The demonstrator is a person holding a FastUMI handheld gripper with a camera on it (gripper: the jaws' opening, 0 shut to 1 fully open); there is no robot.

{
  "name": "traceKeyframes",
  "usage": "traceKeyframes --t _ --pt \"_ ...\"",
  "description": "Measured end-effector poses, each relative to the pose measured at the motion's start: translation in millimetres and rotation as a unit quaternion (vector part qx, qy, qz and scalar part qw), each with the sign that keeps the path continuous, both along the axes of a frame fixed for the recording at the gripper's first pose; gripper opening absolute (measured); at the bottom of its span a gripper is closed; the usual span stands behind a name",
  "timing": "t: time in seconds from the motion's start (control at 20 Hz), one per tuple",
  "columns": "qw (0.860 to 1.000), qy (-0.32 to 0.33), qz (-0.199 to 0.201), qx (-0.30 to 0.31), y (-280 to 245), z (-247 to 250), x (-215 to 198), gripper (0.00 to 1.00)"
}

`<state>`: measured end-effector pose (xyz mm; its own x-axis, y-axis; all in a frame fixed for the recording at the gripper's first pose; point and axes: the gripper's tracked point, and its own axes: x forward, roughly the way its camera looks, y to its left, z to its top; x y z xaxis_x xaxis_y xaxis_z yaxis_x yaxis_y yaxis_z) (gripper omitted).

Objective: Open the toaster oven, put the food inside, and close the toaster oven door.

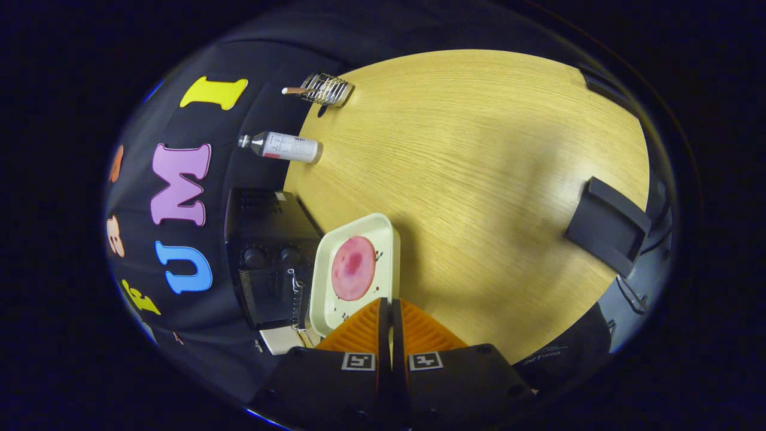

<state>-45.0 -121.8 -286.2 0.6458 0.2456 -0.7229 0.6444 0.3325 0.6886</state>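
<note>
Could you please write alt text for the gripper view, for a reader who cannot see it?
The hand-held gripper, its orange fingers closed together and holding nothing, hovers over the near rim of a cream tray carrying a round pink slice of food. A black toaster oven, door shut, stands beside the tray on a wooden table.

I see a light wood-grain desk (479, 149) under bright light. Along its edge by the black wall stands a wire rack (326, 90) with a slim stick poking out of it. Near that, a white bottle (286, 146) with a dark cap stands by the same edge. A black stand (607, 224) sits well apart at the desk's opposite edge.
</note>
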Motion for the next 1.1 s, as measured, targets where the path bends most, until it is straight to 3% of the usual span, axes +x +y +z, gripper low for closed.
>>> traceKeyframes --t 0.45,0.8,1.1 --pt "0.998 -0.061 -0.010 0.034 88 42 18 0.06" --pt "0.995 -0.084 0.021 0.044 163 44 74 0.06" --pt "0.994 -0.093 0.007 0.052 194 36 131 0.06"
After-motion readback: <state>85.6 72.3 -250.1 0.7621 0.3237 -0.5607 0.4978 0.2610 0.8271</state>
